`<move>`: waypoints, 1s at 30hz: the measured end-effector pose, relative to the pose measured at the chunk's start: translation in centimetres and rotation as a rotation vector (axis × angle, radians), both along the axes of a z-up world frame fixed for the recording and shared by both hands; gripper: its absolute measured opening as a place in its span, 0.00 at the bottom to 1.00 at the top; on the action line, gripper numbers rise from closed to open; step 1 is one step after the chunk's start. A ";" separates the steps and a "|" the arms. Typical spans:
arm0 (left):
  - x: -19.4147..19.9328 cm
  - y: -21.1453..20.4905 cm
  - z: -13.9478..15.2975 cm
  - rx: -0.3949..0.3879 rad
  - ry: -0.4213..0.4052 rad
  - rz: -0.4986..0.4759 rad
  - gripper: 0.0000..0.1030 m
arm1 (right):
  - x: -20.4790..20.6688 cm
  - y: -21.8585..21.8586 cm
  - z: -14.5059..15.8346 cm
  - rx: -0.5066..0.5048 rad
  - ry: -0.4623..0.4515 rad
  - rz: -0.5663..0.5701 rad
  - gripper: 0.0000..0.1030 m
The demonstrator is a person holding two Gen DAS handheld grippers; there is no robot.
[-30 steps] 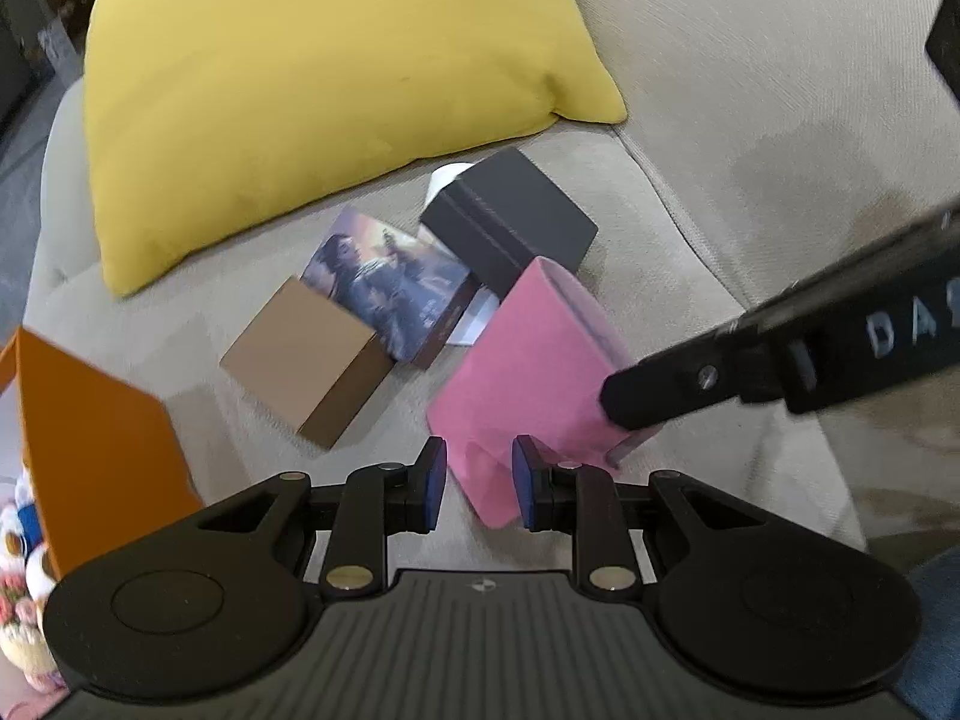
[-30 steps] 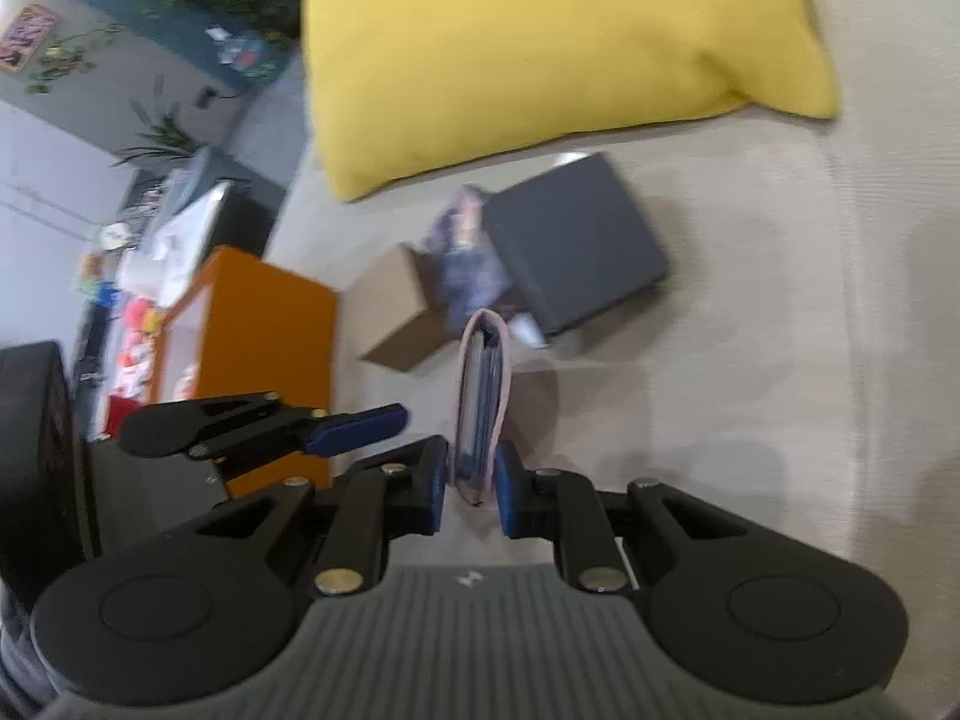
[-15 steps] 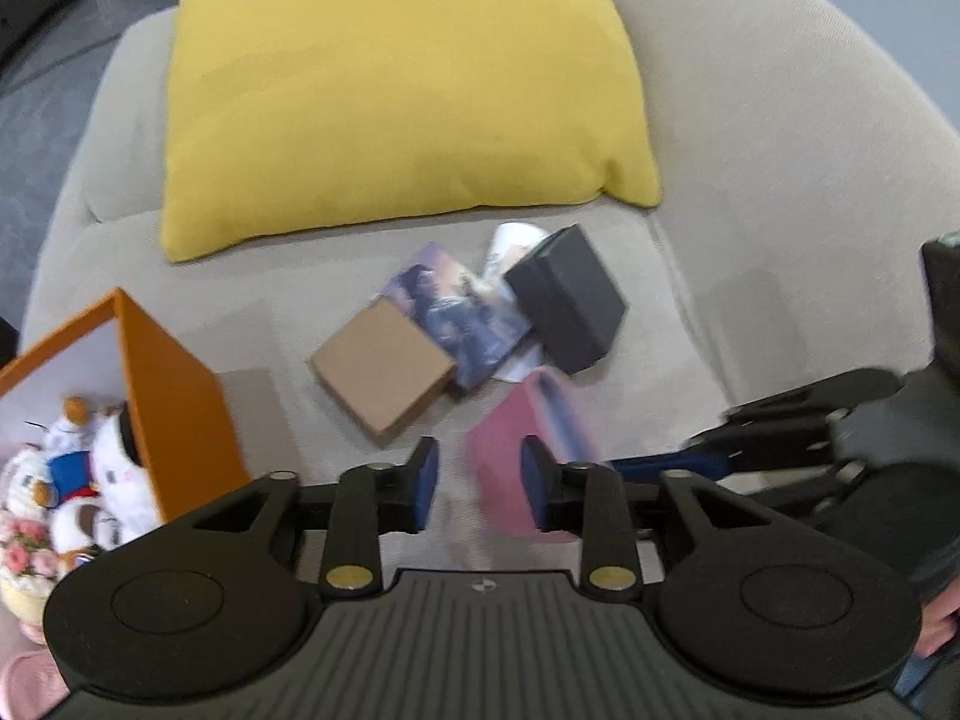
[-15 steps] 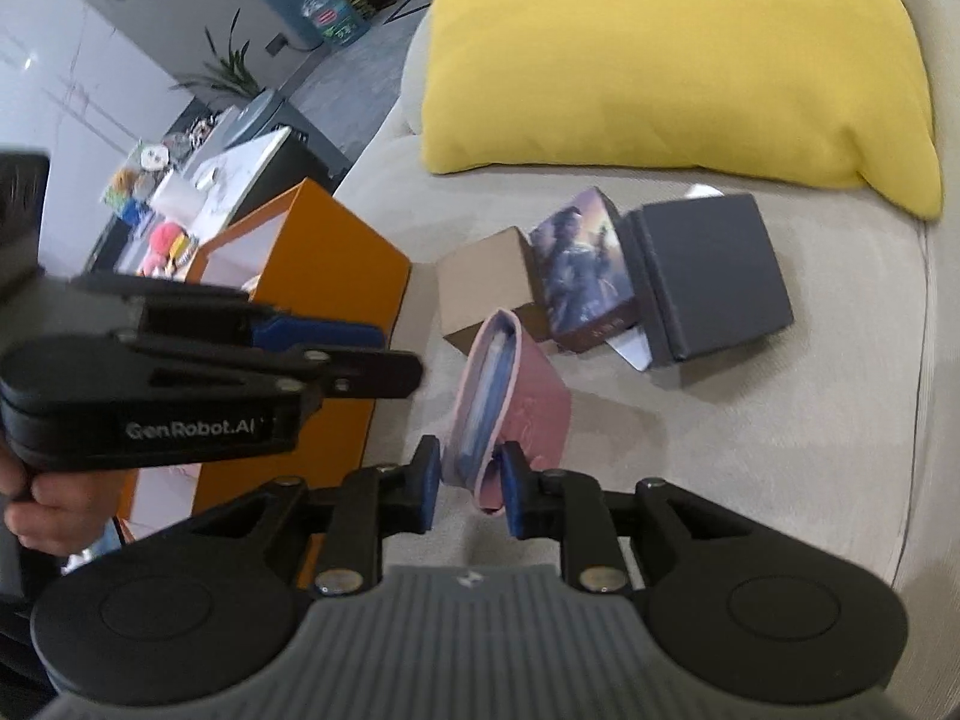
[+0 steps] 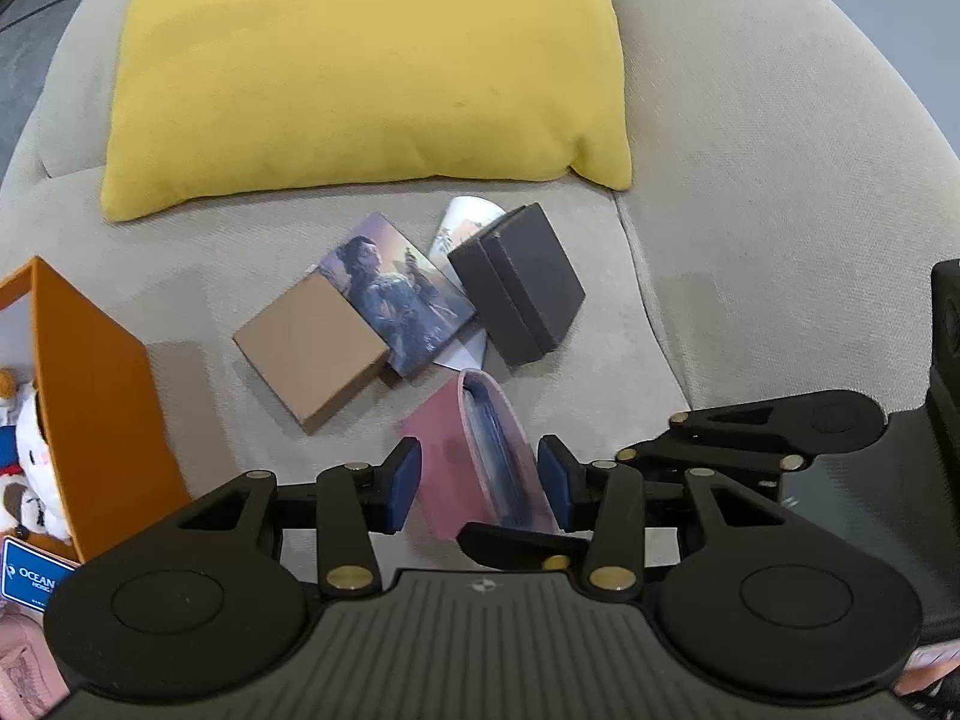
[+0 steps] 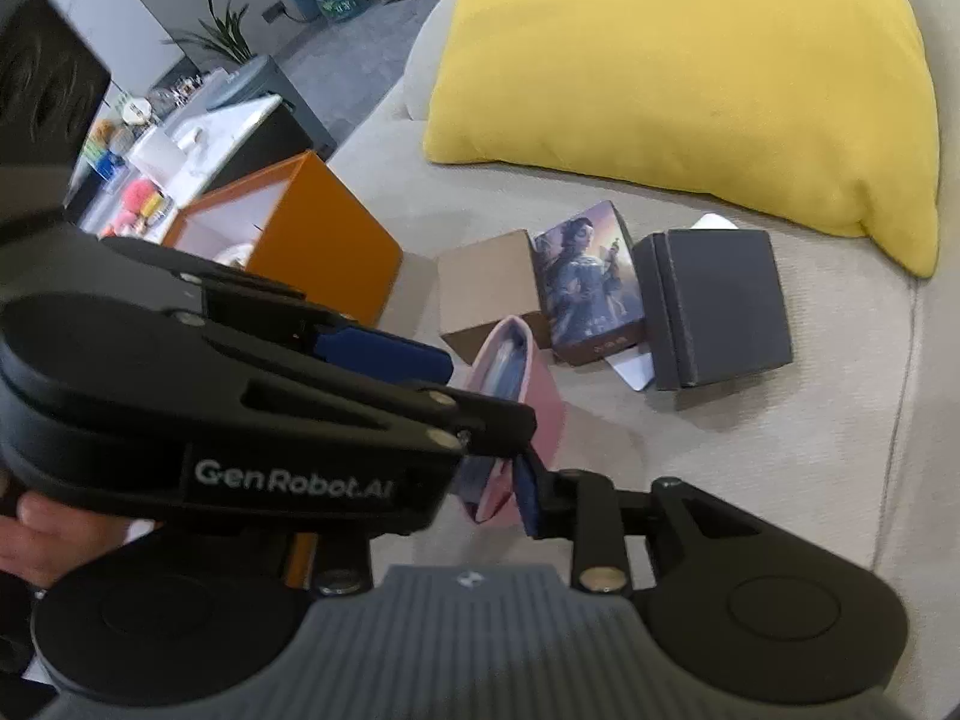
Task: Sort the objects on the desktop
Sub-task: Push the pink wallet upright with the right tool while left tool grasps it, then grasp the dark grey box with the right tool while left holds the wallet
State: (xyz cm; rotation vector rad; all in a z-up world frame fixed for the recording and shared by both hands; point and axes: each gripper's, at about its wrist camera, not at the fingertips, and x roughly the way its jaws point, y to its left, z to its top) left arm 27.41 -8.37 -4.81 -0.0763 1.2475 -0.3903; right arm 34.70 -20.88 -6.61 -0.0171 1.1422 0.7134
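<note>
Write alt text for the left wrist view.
A pink wallet stands between the left gripper jaws, which are opening, on a beige sofa. Behind lie a brown box, picture card, black box and yellow pillow.

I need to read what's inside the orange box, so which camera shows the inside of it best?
The right wrist view: the orange box shows its open top and white inner walls, though its contents stay mostly hidden. The left wrist view shows only one outer side of the orange box, cut by the frame edge.

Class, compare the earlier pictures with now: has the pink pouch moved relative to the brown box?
Yes. The pink pouch was beside the brown box and wider; now it stands edge-up, nearer the camera, between both grippers.
</note>
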 end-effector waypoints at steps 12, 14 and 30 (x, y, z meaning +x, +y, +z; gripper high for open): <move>0.0 0.2 -0.2 0.010 0.010 0.014 0.48 | 0.0 1.2 -0.7 -0.020 0.009 -0.006 0.33; 0.2 0.2 -0.5 0.016 0.018 0.025 0.48 | 0.0 1.2 -0.7 -0.019 0.010 -0.006 0.34; 0.6 0.6 -1.0 0.033 0.017 -0.013 0.25 | -0.8 -1.5 0.0 -0.148 -0.040 0.030 0.50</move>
